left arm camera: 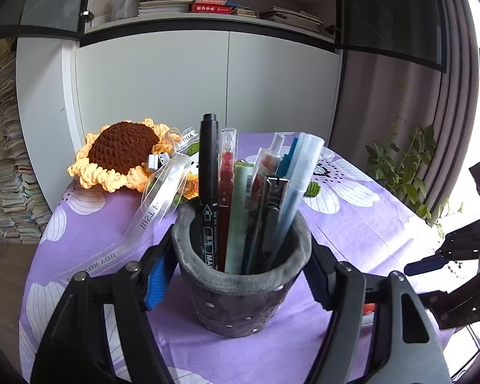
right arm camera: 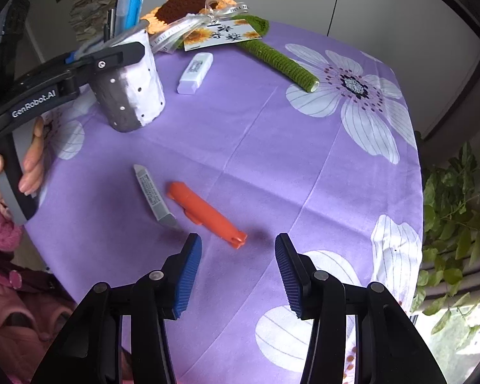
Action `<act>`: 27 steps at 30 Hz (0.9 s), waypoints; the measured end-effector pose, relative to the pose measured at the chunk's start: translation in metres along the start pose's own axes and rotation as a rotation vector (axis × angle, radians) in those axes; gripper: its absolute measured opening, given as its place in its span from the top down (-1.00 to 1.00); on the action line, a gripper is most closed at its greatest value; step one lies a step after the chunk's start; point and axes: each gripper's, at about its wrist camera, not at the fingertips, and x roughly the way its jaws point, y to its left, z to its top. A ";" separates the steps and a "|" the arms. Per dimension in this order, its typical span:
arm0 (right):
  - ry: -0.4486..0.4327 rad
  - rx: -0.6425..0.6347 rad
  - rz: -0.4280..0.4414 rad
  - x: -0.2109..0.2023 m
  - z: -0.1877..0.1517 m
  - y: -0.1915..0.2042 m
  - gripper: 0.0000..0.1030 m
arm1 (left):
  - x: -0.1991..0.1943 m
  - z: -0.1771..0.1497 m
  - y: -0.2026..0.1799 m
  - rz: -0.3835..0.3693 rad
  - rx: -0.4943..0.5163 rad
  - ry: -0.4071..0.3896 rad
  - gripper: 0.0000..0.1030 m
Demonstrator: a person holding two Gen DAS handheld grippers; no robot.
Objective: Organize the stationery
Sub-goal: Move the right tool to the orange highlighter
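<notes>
My left gripper (left arm camera: pixel 240 275) is shut on a grey-and-white pen holder (left arm camera: pixel 240 300) full of several pens and markers, standing on the purple tablecloth; the holder also shows in the right wrist view (right arm camera: pixel 134 92). My right gripper (right arm camera: pixel 238 268) is open and empty, just above the cloth. An orange utility knife (right arm camera: pixel 206 214) lies right in front of its fingertips. A grey marker (right arm camera: pixel 153 195) lies beside the knife on the left. A white eraser-like case (right arm camera: pixel 195 72) lies farther back near the holder.
A crocheted sunflower (left arm camera: pixel 121 155) with ribbon and card lies at the table's far side, its green stem (right arm camera: pixel 278 60) stretching right. The flowered purple cloth (right arm camera: pixel 288 147) covers the table. A potted plant (right arm camera: pixel 457 198) stands off the right edge; cabinets stand behind.
</notes>
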 end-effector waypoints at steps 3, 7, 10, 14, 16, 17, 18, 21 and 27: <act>-0.007 0.023 -0.001 0.006 0.006 -0.005 0.53 | 0.000 -0.001 0.002 -0.004 -0.005 -0.007 -0.33; -0.037 0.109 -0.067 0.015 0.022 -0.025 0.58 | -0.001 -0.002 0.001 -0.005 -0.003 -0.015 -0.33; -0.050 0.205 -0.023 0.017 0.030 -0.041 0.58 | 0.000 -0.002 0.002 -0.007 -0.006 -0.015 -0.33; 0.000 0.378 0.082 0.017 0.026 -0.055 0.58 | 0.000 -0.002 0.002 -0.003 -0.002 -0.013 -0.33; 0.023 0.483 0.156 0.016 0.020 -0.061 0.58 | 0.000 -0.002 0.002 -0.003 -0.002 -0.013 -0.33; 0.025 0.514 0.185 0.016 0.018 -0.062 0.58 | 0.000 -0.002 0.002 -0.005 -0.003 -0.013 -0.34; 0.024 0.522 0.195 0.013 0.016 -0.059 0.58 | 0.000 -0.002 0.002 -0.005 -0.004 -0.013 -0.34; 0.039 0.517 0.228 0.011 0.015 -0.048 0.58 | 0.000 -0.002 0.001 -0.006 -0.004 -0.014 -0.34; 0.062 0.664 0.329 0.028 0.027 -0.049 0.58 | -0.001 -0.003 0.002 -0.010 -0.011 -0.016 -0.34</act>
